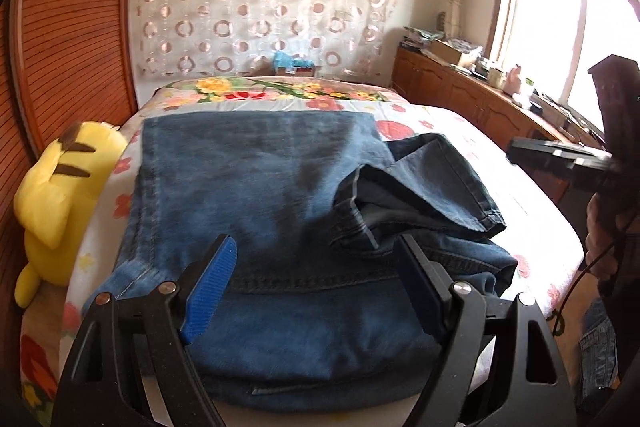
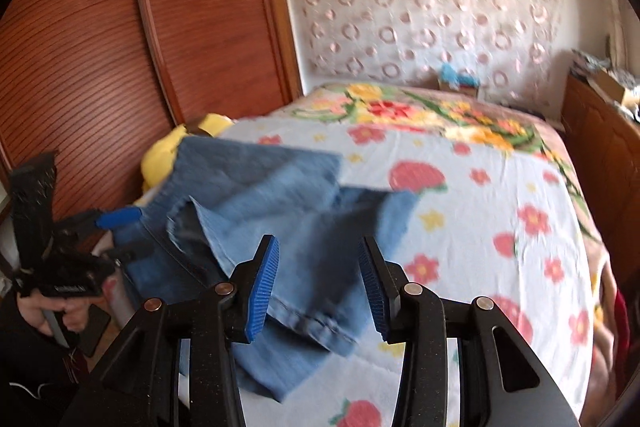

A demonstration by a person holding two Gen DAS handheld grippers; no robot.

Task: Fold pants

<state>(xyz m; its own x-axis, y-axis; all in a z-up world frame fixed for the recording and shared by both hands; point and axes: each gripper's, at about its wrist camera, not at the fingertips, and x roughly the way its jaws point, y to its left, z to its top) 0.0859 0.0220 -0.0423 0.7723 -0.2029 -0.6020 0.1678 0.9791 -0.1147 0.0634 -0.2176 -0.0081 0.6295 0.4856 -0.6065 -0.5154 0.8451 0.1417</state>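
Blue jeans point(image 1: 256, 167) lie folded on the flowered bed sheet point(image 1: 440, 131), with a darker leg end point(image 1: 432, 179) bunched on top at the right. My left gripper point(image 1: 315, 241) hovers over their near edge, jaws wide apart and nothing pressed between the pads. In the right wrist view the jeans point(image 2: 260, 195) look blurred. My right gripper point(image 2: 319, 243) stands partly open above a leg hem point(image 2: 320, 327), and its blue pads do not press the cloth. The left gripper point(image 2: 124, 233) shows at the jeans' left edge, and the right gripper point(image 1: 516, 147) juts in from the right.
A yellow plush toy point(image 1: 60, 187) lies at the bed's left edge against a ribbed wooden wardrobe door point(image 2: 100, 47). A low wooden cabinet point(image 1: 460, 95) with clutter runs along the right under the window. A small blue item point(image 1: 290, 61) sits at the bed's head.
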